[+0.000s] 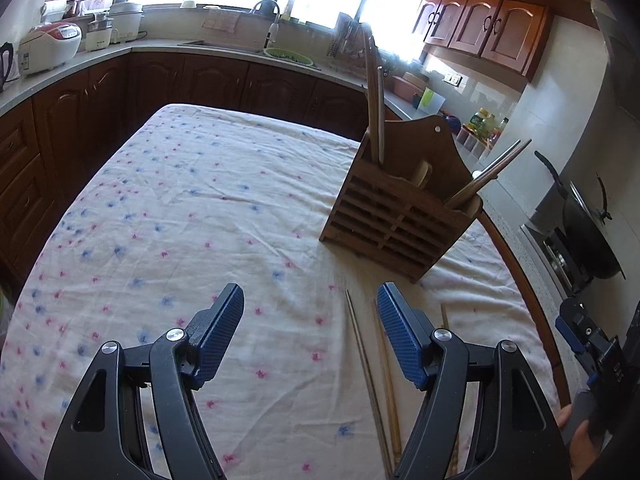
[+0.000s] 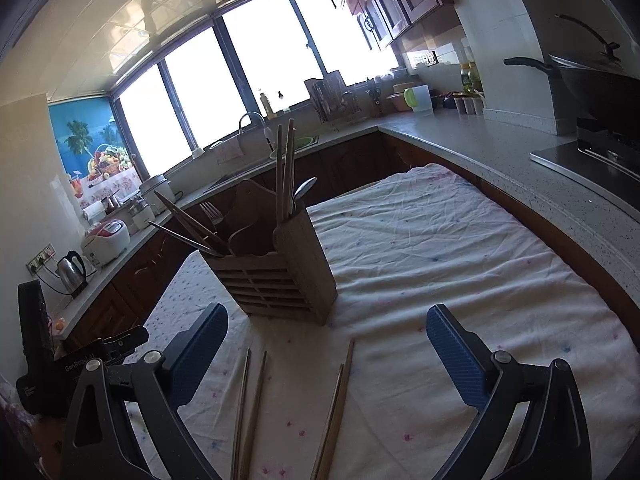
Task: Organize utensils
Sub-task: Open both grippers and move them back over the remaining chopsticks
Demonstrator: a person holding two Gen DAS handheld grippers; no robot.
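Note:
A slatted wooden utensil holder (image 1: 396, 220) (image 2: 280, 276) stands on the flowered cloth, with chopsticks, a spoon and a fork sticking out of it. Two pairs of loose chopsticks lie on the cloth in front of it: one pair (image 2: 250, 408) (image 1: 374, 376) to the left, the other pair (image 2: 334, 408) to the right in the right wrist view. My left gripper (image 1: 311, 312) hovers open over the cloth, its right finger beside the left pair. My right gripper (image 2: 327, 338) is open wide above both pairs, nothing between its pads.
The cloth-covered table (image 1: 180, 200) is ringed by kitchen counters (image 2: 520, 160) with dark cabinets. A wok (image 2: 600, 88) sits on the stove at the right. A kettle (image 2: 72, 274) and rice cooker (image 1: 48, 46) stand on the counter at the left of each view.

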